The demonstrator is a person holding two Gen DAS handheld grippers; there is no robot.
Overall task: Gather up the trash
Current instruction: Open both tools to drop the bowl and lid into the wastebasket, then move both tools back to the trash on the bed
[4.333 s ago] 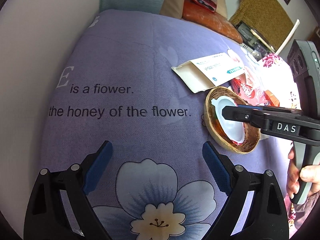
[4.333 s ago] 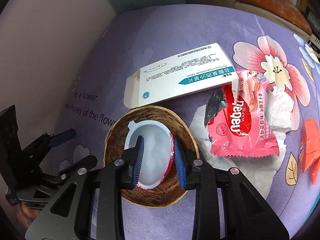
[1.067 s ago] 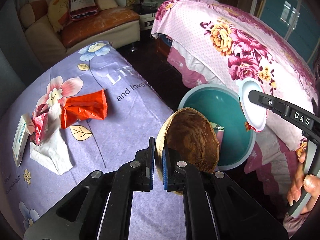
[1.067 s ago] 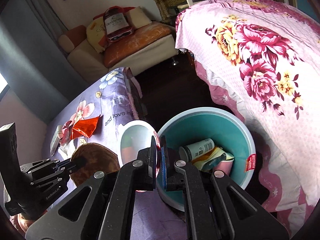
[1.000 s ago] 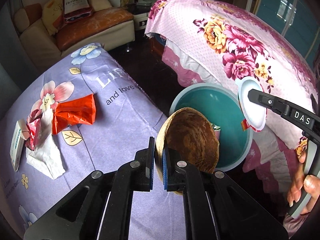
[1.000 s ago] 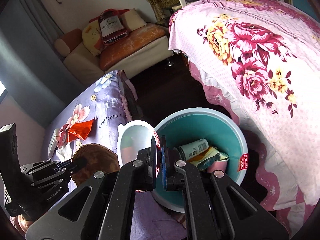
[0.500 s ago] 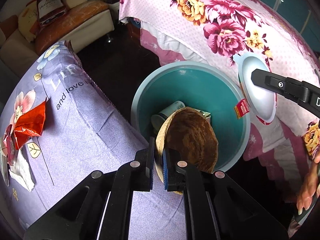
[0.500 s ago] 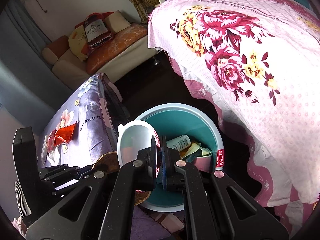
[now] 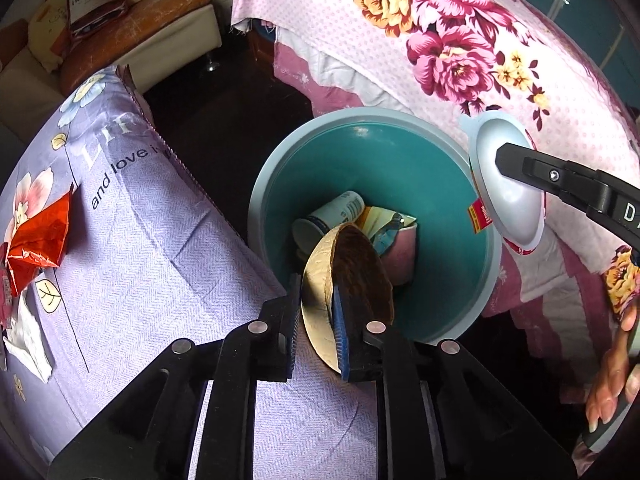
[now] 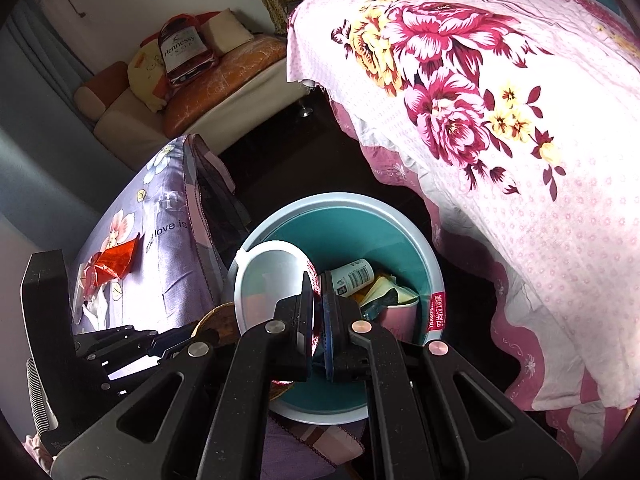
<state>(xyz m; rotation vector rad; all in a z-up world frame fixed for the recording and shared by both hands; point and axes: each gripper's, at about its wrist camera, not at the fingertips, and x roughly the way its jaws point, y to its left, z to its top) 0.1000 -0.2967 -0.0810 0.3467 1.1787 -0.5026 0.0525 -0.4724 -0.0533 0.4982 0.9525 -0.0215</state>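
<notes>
While the left tongs [image 9: 316, 320] have just been easing apart, the fibrous coconut shell [image 9: 348, 276] tilts on edge over the teal bin [image 9: 400, 152]; right tongs [image 10: 318, 320] clench the smooth white plastic cup [image 10: 268, 276].

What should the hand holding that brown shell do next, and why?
Probably open the left gripper a little wider so the brown shell drops. Its jaws have just been opening with the shell between them, and the shell already hangs over the teal bin, which holds other trash. The right gripper is clamped on the white plastic cup.
</notes>
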